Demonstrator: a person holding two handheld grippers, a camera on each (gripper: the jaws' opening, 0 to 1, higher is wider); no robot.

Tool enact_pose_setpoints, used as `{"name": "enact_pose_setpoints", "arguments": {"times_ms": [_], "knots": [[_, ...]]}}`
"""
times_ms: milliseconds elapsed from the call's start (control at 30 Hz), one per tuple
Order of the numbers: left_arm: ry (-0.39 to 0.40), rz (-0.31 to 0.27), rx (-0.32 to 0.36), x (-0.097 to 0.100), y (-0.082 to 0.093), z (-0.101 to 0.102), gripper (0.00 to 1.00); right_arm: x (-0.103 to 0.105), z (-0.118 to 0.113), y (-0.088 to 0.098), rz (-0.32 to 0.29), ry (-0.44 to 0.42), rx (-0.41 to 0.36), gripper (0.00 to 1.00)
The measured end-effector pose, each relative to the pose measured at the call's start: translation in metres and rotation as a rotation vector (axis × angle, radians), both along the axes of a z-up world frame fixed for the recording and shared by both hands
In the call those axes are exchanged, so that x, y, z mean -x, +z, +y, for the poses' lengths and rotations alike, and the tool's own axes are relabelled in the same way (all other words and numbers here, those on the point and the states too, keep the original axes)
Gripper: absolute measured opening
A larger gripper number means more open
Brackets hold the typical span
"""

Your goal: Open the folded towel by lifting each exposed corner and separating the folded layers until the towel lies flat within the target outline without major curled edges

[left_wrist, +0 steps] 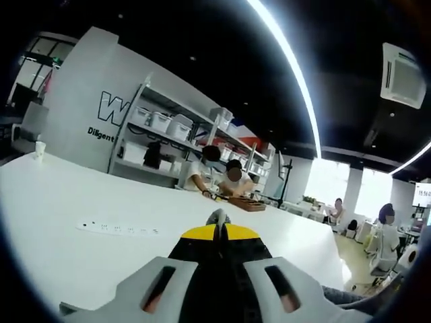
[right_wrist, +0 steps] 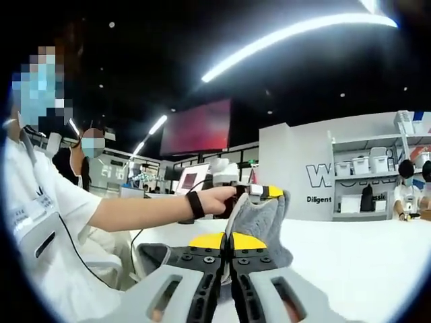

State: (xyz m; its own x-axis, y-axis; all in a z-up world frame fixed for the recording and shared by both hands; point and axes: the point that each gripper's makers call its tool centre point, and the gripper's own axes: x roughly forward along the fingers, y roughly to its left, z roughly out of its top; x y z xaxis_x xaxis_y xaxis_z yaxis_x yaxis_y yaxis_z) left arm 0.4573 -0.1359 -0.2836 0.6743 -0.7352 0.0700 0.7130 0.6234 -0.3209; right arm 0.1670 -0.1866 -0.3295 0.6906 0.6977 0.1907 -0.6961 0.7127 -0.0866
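Right up close, my right tongs are pinched shut on the grey towel. It hangs up off the white table. My left tongs at 12 o'clock pinch its top corner, shut tight too.

light: bright ceiling strips | glare: windows blown out | edges: fisheye-curved | focus: sharp

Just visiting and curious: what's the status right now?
Both grippers shut: right gripper and left gripper each pinch the grey towel, held above the white table. Not flat yet. Nothing in the way.
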Motion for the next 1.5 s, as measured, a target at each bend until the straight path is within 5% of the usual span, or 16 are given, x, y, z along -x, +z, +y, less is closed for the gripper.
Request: {"name": "enact_pose_setpoints", "arguments": {"times_ms": [733,1500], "knots": [[-0.049,-0.024,-0.015,0.007,0.008,-0.035,0.01,0.007,-0.022,0.004,-0.028,-0.056,0.026,0.0],[-0.087,0.031,-0.027,0.001,-0.021,-0.056,0.01,0.005,-0.042,-0.007,-0.016,-0.124,0.077,0.0]]}}
